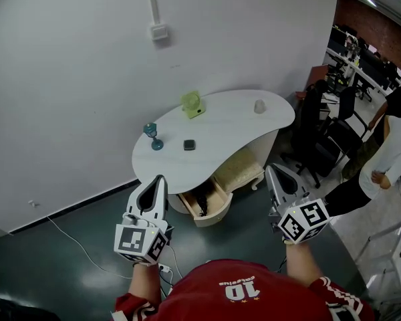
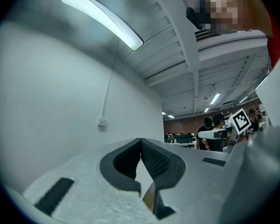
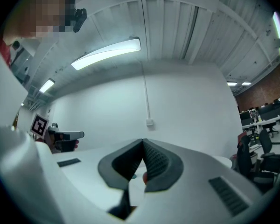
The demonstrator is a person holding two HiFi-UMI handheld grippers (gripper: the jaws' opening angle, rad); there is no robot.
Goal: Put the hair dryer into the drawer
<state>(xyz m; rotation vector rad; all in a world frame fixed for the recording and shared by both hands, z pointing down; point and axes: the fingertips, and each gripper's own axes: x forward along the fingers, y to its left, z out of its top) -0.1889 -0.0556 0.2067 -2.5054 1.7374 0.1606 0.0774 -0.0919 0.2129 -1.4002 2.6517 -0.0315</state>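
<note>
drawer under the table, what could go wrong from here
1. The drawer juts open from the table; a leg stepping closer could hit it.
2. A cable trails across the floor at the left, a trip hazard.
3. The left tongs and right tongs are both shut and must open before gripping anything.

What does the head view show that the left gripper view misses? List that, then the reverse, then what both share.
Head view only: the white curved table carrying a small green gadget, a teal goblet, a small dark square block and a small white cup. Beneath it is the open pale wooden drawer with a dark object inside.
Left gripper view only: the long ceiling strip light.
Both: the white wall box, the left gripper with its jaws shut, and the right gripper.
</note>
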